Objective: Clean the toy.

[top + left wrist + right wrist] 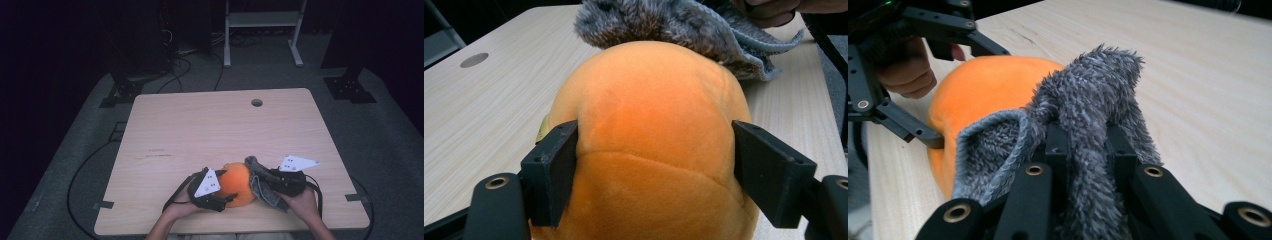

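Note:
A round orange plush toy (pixel 236 184) lies near the front edge of the wooden table (pixel 210 130). My left gripper (pixel 226 187) is shut on it, and in the left gripper view both black pads press into the sides of the plush (pixel 654 100). A grey furry piece (pixel 262 187) hangs at the plush's right side. My right gripper (pixel 261 176) is shut on it. In the right gripper view the grey fur (pixel 1088 90) sticks up between the jaws of that gripper (pixel 1088 145), with the orange plush (pixel 983 85) behind it to the left.
A round hole (pixel 257 102) sits in the table near its far edge. Beyond the table stand a white frame (pixel 260 20) and black stand bases (pixel 350 87) on the grey floor, with cables (pixel 175 70) trailing. The table's front edge is close to both hands.

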